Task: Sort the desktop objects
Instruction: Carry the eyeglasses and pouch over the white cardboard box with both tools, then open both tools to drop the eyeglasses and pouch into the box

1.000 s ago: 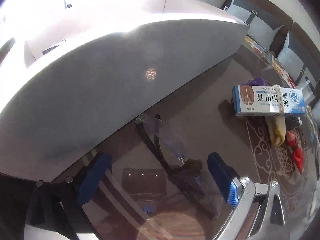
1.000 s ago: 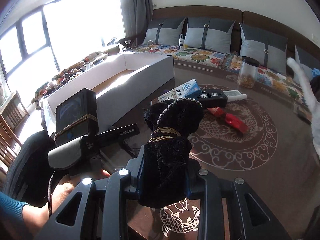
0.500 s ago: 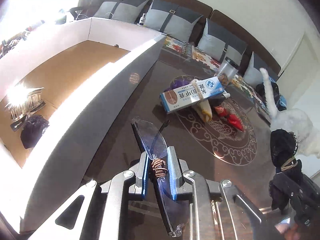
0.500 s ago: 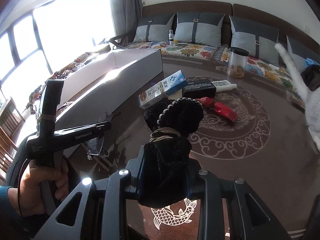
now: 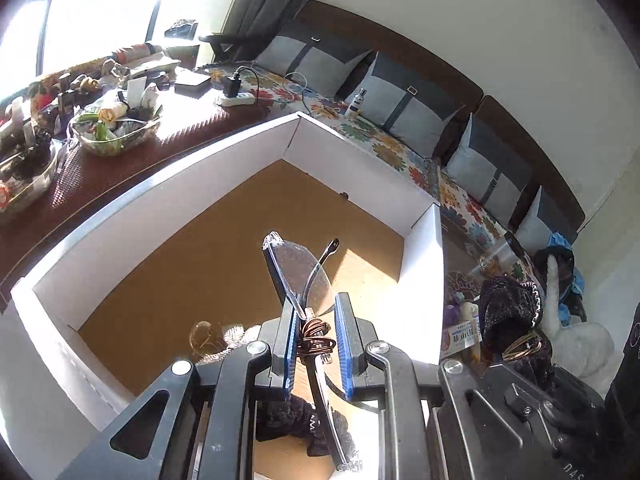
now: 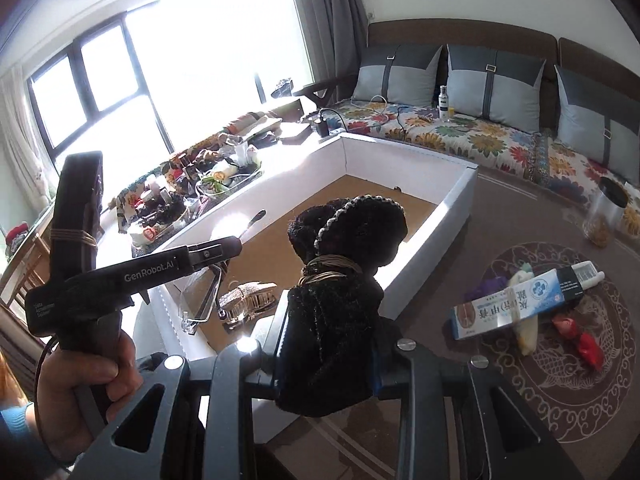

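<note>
Over the white box (image 5: pixel 224 152), the left gripper (image 5: pixel 316 344) is clenched on one pair of clear glasses (image 5: pixel 300 272), pinching them at the bridge where brown wire is wound; the glasses stick up past the blue pads, above the box's brown floor. In the right wrist view the right gripper (image 6: pixel 332 344) grasps one black scrunchie (image 6: pixel 348 236), bound with gold wire, held near the box's near end. One hand (image 6: pixel 88 380) holds the left gripper's handle. Inside the box lie one gold hair clip (image 6: pixel 248 300) and one dark fabric item (image 5: pixel 296 420), partly hidden under the left gripper. Further off on the brown table (image 6: pixel 500 208): one blue and white carton (image 6: pixel 516 304), one black box with a white tube at its end, two red wrapped items (image 6: pixel 580 336), one yellowish item and one purple one under the carton. One jar (image 6: pixel 604 212) stands near the table's far edge. Beyond, three cushions (image 6: pixel 492 76) line the sofa, with one small bottle (image 6: pixel 443 102) on its seat.
</note>
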`<state>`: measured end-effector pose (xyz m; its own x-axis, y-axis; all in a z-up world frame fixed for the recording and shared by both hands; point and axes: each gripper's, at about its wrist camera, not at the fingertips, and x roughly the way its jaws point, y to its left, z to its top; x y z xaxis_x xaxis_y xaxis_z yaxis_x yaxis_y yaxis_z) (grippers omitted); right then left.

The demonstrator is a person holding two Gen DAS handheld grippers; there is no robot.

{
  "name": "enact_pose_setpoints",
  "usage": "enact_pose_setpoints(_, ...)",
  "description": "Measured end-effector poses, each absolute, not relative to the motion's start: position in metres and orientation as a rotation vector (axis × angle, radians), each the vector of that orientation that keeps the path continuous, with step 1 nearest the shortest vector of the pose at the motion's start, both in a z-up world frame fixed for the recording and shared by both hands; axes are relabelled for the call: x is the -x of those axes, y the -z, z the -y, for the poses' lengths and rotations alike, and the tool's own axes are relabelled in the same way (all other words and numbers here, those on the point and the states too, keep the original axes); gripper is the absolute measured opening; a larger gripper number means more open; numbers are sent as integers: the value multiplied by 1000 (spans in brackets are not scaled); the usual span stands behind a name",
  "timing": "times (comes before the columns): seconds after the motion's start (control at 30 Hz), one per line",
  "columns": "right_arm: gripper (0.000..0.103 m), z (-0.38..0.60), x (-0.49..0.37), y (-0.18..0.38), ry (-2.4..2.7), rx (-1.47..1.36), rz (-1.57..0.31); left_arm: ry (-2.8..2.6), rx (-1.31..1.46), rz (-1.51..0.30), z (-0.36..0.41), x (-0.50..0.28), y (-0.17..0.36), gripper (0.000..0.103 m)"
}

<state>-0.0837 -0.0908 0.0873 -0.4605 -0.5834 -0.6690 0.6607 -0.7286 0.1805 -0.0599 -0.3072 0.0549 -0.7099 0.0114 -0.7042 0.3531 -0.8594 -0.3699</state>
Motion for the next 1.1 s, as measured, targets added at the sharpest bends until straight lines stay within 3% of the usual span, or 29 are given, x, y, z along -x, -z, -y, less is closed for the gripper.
enact_pose_setpoints(0.1, 32, 141, 109, -65, 2157, -1042, -162, 2565, -1220, -619, 326, 87, -33, 19)
enact_pose_setpoints(0.13, 33, 155, 115, -56, 2150, -1075, -181, 2523, -1269, -591, 330, 94, -24, 24)
enact_pose_setpoints(0.2, 40, 177, 126, -35, 2125, -1168, -223, 2471, -1354, -590, 340, 96, -7, 47)
enact_pose_setpoints(0.23, 51, 185, 129, -24, 2108, -1220, -238, 2453, -1378, -589, 343, 94, -2, 77)
enact_pose_setpoints(0.27, 60, 190, 131, -17, 2106, -1254, -243, 2438, -1379, -586, 344, 92, 1, 87)
enact_pose_setpoints(0.33, 62, 191, 131, -15, 2134, -1255, -237, 2459, -1326, -609, 347, 81, -5, 88)
enact_pose_setpoints(0.43, 81, 179, 124, -25, 2190, -1195, -193, 2464, -1277, -550, 345, 72, -13, 90)
enact_pose_setpoints(0.53, 84, 152, 115, -45, 2266, -1096, -171, 2486, -1222, -531, 338, 57, -19, 90)
enact_pose_setpoints(0.73, 102, 69, 87, -64, 2492, -880, -219, 2611, -1078, -554, 305, 22, -46, 90)
enact_pose_setpoints(0.87, 103, -10, 74, -33, 2624, -885, -311, 2761, -1059, -550, 256, 12, -69, 90)
enact_pose_setpoints(0.97, 103, -70, 75, 6, 2682, -1041, -370, 2891, -1079, -533, 206, 12, -84, 90)
enact_pose_setpoints(1.1, 103, -151, 74, 40, 2750, -1208, -298, 3049, -1162, -461, 130, 19, -86, 94)
